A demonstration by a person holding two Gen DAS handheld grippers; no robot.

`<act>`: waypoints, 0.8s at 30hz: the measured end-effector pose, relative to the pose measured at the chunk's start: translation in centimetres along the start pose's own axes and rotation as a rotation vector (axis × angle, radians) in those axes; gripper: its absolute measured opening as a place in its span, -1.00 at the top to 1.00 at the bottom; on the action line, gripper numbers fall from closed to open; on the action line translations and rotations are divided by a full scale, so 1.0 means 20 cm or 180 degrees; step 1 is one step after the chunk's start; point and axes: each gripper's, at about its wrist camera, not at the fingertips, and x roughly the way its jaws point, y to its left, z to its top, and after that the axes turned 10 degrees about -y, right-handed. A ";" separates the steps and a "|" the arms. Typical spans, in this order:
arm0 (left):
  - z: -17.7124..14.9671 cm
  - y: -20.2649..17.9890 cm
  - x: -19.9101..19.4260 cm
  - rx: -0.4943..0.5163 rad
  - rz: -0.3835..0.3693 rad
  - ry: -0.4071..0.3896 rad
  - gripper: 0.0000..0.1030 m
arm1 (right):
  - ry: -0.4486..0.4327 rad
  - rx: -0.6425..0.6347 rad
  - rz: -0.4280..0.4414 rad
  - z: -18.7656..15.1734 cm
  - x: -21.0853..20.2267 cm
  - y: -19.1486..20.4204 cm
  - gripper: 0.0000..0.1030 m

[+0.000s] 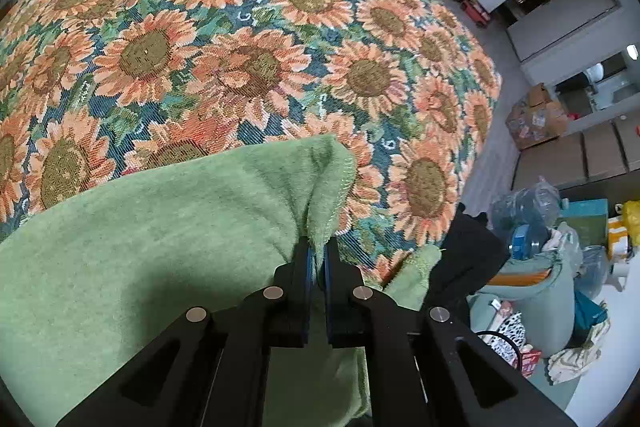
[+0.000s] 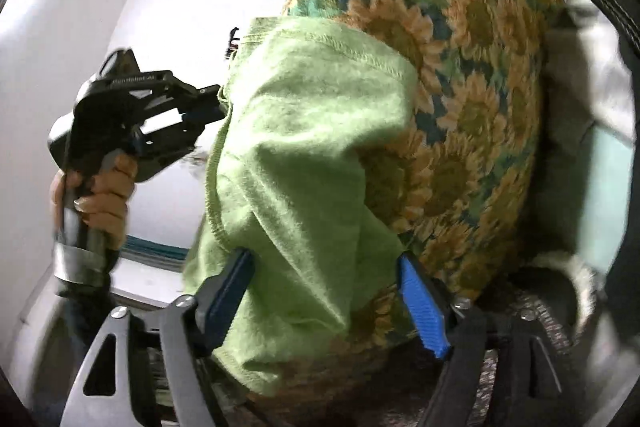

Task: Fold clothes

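1. While the green cloth [image 1: 160,247] lies partly on the sunflower-patterned tabletop [image 1: 248,27], the left tool [image 1: 318,251] is clamped on a bunched fold near its corner.
2. Right tool [image 2: 326,267]: fingers [image 2: 420,303] spread wide apart, cloth draped between them; they are not pinching it.
3. Right view shows the left tool gripping the cloth's hemmed edge, with a hand [image 2: 102,195] on its handle.
4. Boxes [image 1: 538,115] and bags [image 1: 532,211] sit on the floor beyond the tabletop.

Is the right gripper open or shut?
Open. The right gripper has its fingers spread wide, the green garment draped loose between them.
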 end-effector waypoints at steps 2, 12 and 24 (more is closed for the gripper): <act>0.00 0.01 -0.03 -0.0050 -0.0075 -0.0014 0.91 | -0.0015 -0.0008 0.0070 -0.01 -0.03 0.02 0.88; 0.04 0.21 -0.57 -0.0287 -0.0830 -0.0516 0.91 | -0.0419 -0.1290 0.0016 -0.04 -0.24 0.65 0.97; -0.45 1.06 -0.74 -0.1167 -0.0350 -0.0776 0.91 | 0.0989 -0.2359 0.0123 -0.69 0.23 1.01 0.97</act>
